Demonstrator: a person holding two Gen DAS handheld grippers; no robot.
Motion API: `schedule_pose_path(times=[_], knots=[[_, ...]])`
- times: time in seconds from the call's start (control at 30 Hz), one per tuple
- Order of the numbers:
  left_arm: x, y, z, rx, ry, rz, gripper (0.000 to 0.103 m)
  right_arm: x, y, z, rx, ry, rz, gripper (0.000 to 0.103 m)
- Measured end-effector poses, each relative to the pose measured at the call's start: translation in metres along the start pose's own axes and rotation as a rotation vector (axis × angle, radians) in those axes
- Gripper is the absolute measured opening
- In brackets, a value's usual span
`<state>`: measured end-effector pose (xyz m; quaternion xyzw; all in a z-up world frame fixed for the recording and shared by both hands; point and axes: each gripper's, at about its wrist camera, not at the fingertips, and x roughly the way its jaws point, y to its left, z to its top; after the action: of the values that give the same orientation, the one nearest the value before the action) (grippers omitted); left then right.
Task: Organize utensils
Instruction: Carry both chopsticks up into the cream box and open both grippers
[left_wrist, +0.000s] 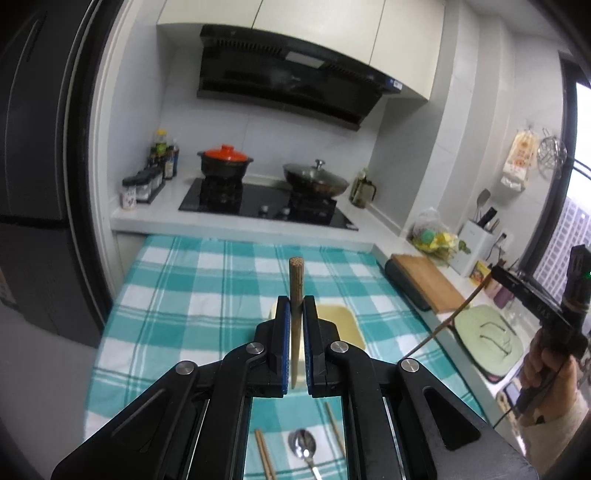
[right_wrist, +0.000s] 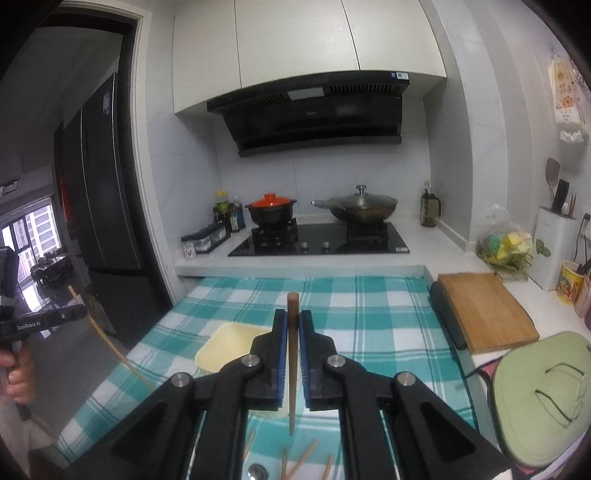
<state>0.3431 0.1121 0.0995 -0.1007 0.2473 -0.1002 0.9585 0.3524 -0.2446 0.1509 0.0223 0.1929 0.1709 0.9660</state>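
Left wrist view: the left hand-held gripper is seen pinched on a wooden chopstick, which stands nearly upright between the blue pads. Below it a tabletop covered with a teal and white checked cloth is seen, and on it a pale yellow tray. More chopsticks and a metal spoon lie on the cloth, glimpsed through the gap in the gripper body. At the right edge the right hand-held gripper is held up by a hand, with a second chopstick slanting down from it.

Right wrist view: the right hand-held gripper is pressed on its chopstick, held nearly upright above the cloth-covered tabletop. The yellow tray lies just left of it. Loose chopsticks are scattered on the cloth at the bottom. At the left edge the left hand-held gripper is seen, gripped by a hand, its chopstick angled downward.
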Motion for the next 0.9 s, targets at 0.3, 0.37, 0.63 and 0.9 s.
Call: schedule_pose_path(times=[0.3,0.37,0.63,0.9], knots=[[0.092,-0.023,0.025,0.041,-0.003,0.065,0.005,0.062,0.029,0.046,0.0,-0.056,0.043,0.007],[0.119,-0.019,0.014,0.019,0.053,0.069,0.005,0.085,0.031,0.037,0.021,-0.014,0.052,0.007],[0.172,-0.004,-0.032,-0.017,0.217,0.087,0.005,0.162,0.019,-0.023,0.14,0.234,0.067,0.007],[0.163,0.005,-0.043,-0.063,0.237,0.099,0.052,0.184,0.003,-0.041,0.173,0.321,-0.021,0.014]])
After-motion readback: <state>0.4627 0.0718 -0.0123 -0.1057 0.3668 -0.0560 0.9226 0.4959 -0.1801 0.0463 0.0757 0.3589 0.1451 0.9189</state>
